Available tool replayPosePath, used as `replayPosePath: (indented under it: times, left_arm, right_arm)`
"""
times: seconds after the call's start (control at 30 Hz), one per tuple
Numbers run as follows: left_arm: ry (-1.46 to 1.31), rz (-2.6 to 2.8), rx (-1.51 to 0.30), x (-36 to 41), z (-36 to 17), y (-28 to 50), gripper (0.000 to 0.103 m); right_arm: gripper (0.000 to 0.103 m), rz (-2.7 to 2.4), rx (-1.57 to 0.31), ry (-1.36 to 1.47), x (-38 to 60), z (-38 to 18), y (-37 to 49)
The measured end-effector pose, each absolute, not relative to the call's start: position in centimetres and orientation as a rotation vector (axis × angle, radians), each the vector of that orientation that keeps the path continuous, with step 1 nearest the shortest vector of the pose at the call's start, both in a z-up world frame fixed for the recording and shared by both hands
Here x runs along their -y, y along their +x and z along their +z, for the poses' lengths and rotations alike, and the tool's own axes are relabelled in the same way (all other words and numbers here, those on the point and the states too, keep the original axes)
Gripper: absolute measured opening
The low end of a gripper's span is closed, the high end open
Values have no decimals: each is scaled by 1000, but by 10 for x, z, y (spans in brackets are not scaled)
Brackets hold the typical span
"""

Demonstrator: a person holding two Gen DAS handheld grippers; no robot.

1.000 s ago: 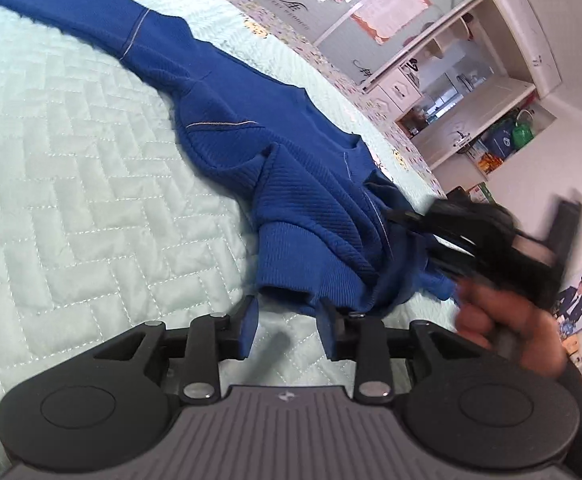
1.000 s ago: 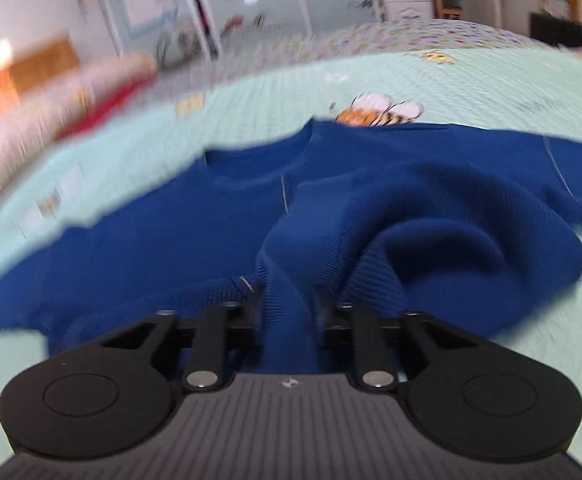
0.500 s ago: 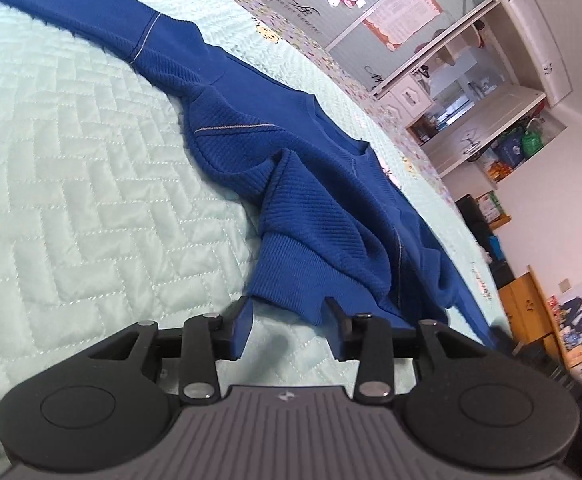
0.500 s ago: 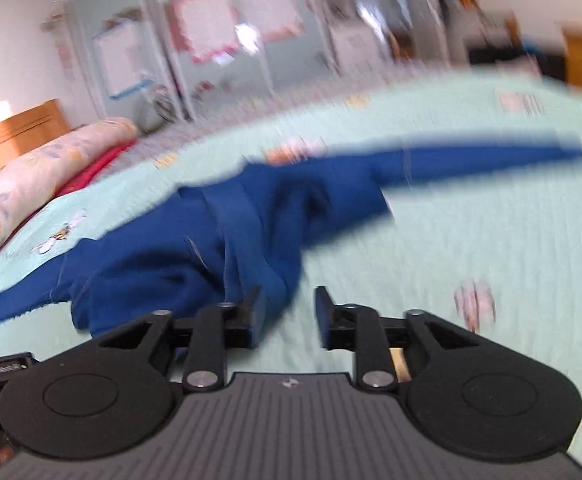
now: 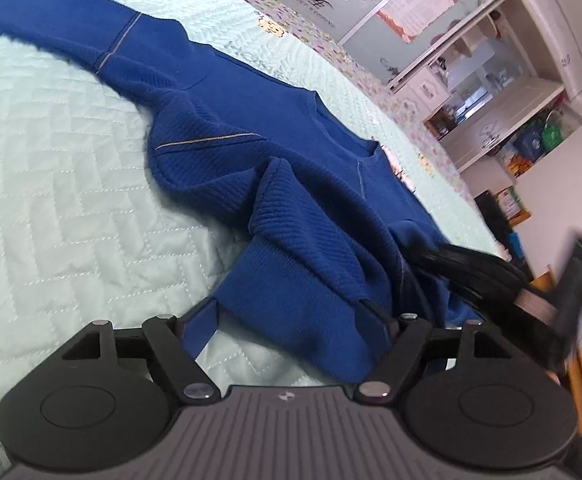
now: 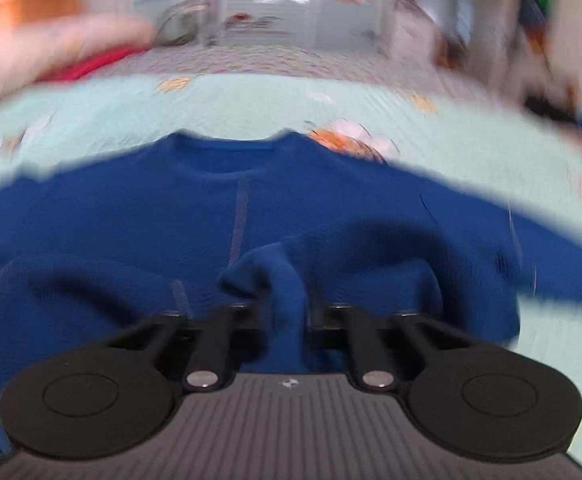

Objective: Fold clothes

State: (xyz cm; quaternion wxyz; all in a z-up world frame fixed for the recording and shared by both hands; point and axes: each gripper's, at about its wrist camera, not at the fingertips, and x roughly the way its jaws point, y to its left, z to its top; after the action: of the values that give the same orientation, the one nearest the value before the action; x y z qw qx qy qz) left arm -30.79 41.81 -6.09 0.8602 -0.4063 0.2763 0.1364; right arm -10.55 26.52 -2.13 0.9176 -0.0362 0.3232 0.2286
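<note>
Bedspread (image 5: 59,208), pale green and quilted in a herringbone stitch, spread wide under everything, with cartoon bee prints toward the far edge. Blue sweater (image 5: 299,208) laid across it, neckline far, one sleeve stretched off to the far left in the left wrist view, hem bunched up and pulled toward the near side. Wardrobe doors and shelving beyond the far right of the bed.

Left gripper (image 5: 291,316) low at the near edge of the sweater, jaws just been opening and now standing wide apart, ribbed hem lying between the two fingers with no pad pressing on it. Right gripper (image 6: 281,312) seen in its own blurred view with jaws just been closing, now clamped on a raised fold of the sweater's hem, cloth rising as a narrow ridge between the fingers. Same gripper a dark blur at the right of the left wrist view, against the sweater's near right edge.
</note>
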Motion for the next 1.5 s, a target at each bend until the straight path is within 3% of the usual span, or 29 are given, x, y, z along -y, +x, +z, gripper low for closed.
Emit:
replayPosePath:
  times: [0.2, 0.43, 0.57, 0.67, 0.73, 0.83, 0.9, 1.0, 1.23, 1.43, 1.5]
  left_arm:
    - [-862, 291, -542, -415, -60, -334, 77]
    - [-832, 334, -570, -409, -49, -346, 77]
    - [-805, 362, -584, -410, -45, -346, 77]
    - [-783, 377, -598, -415, -45, -335, 77]
    - [-741, 383, -610, -416, -45, -326, 77]
    - [-647, 394, -630, -413, -46, -311, 78]
    - [-582, 398, -642, -409, -47, -304, 78]
    - [-544, 382, -638, -406, -48, -308, 78]
    - [-499, 394, -642, -400, -49, -295, 78]
    - [-453, 352, -671, -392, -50, -271, 46]
    - [-489, 335, -670, -396, -48, -268, 15]
  right_arm:
    - [10, 389, -504, 184, -153, 10, -154]
    - [10, 347, -627, 247, -94, -20, -186]
    - [11, 350, -609, 216, -96, -26, -190]
    - [25, 313, -507, 111, -108, -28, -200]
    - [57, 297, -393, 5, -119, -26, -212]
    - [74, 315, -274, -175, -145, -28, -217]
    - [74, 319, -219, -301, -163, -32, -216]
    - [70, 289, -283, -438, -178, -51, -202]
    - [72, 340, -384, -319, -157, -56, -197]
    - [72, 313, -419, -244, -155, -58, -186]
    - [72, 305, -409, -233, -153, -60, -188]
